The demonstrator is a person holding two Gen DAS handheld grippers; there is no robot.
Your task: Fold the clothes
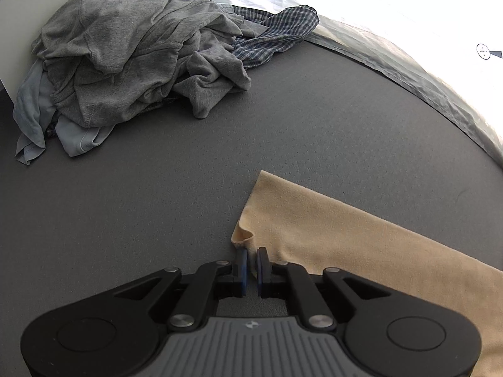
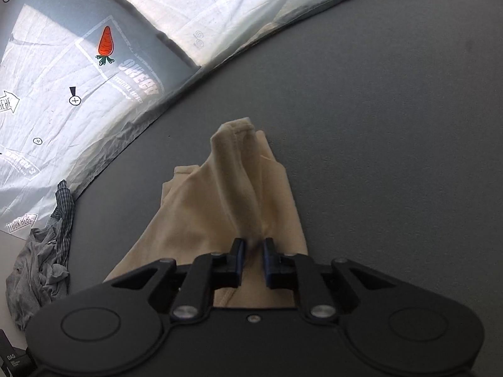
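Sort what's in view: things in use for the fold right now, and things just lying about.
In use:
- tan garment
- left hand-held gripper
- right hand-held gripper

Lying about:
- grey clothes pile
- plaid shirt
- printed white sheet

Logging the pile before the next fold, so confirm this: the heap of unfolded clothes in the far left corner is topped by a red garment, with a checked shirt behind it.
Wrong in one respect: the garment topping the heap of unfolded clothes is grey, not red. The left wrist view shows it. The rest stands: the checked shirt lies behind it, in the far left corner.
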